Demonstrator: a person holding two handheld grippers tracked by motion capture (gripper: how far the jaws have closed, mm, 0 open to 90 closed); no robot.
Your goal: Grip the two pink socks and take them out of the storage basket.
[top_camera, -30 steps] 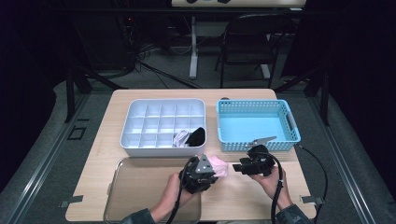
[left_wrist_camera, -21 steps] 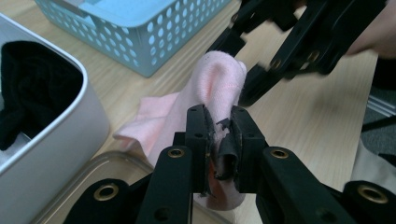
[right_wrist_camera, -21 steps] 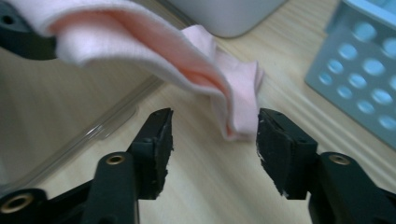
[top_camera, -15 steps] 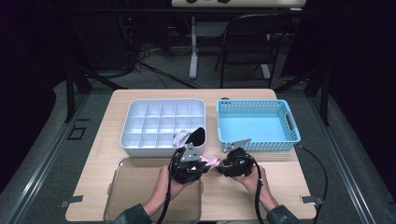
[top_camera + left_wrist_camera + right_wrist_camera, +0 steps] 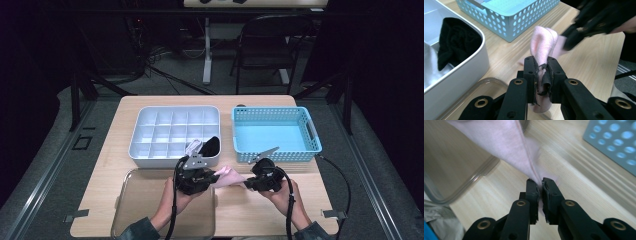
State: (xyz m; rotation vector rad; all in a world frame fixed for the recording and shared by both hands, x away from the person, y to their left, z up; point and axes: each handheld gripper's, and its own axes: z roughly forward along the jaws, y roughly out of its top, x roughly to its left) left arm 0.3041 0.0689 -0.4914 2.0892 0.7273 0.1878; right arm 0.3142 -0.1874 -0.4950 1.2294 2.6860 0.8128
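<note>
Above the pale wooden table (image 5: 260,205), both forearms reach forward, hands level. The soft pink cloth (image 5: 227,176) stretches between the left gripper (image 5: 541,75), clamped on it, and the right gripper (image 5: 540,191), whose jaws have just been closing onto its corner

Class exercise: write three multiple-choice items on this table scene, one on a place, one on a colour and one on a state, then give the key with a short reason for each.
1. Where does the black cloth lie?
A. in the white divided box
B. in the basket
C. on the tray

2. What colour is the basket?
A. red
B. light blue
C. yellow

3. How is the pink cloth held?
A. it lies loose on the table
B. one hand-held gripper alone holds it
C. both hand-held grippers pinch it

Key: 1 A, the black cloth sits in a front corner compartment of the box. 2 B, the perforated walls are light blue. 3 C, the left hand-held gripper and the right hand-held gripper each clamp an end, their jaws shut on the cloth.
</note>
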